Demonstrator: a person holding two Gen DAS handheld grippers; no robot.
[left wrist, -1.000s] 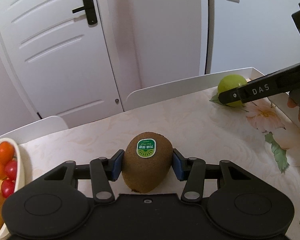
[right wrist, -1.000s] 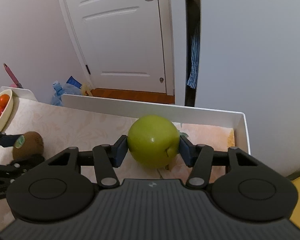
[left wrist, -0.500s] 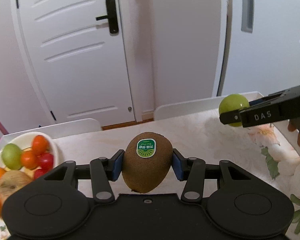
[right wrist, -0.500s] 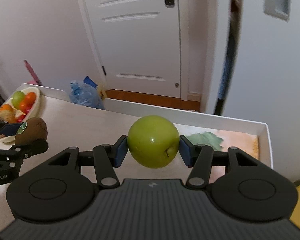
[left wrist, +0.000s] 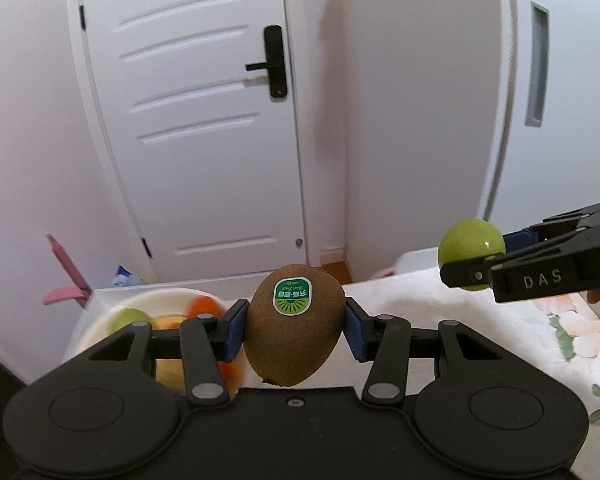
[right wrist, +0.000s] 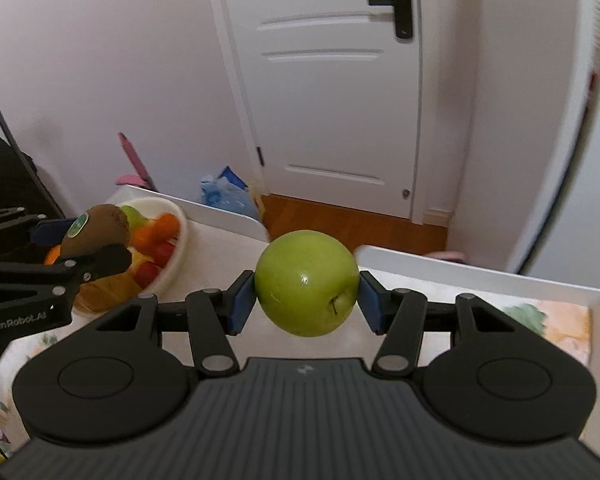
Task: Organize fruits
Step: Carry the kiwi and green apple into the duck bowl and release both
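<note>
My left gripper (left wrist: 294,330) is shut on a brown kiwi (left wrist: 295,326) with a green sticker and holds it in the air above the near edge of a white fruit bowl (left wrist: 100,322). My right gripper (right wrist: 306,298) is shut on a green apple (right wrist: 307,282) and holds it above the table. The apple also shows in the left wrist view (left wrist: 471,242) at the right. The kiwi (right wrist: 96,230) shows in the right wrist view, over the bowl (right wrist: 176,246), which holds several fruits: tomatoes, oranges and a green one.
The table (left wrist: 440,312) has a floral cloth and a raised white rim (right wrist: 480,276). A white door (left wrist: 204,120) and walls stand behind. A pink object (left wrist: 66,276) and a blue bag (right wrist: 224,196) lie on the floor beyond the table.
Both grippers have risen and swung left toward the bowl with their fruits held. The kiwi now hangs over the bowl's edge.
</note>
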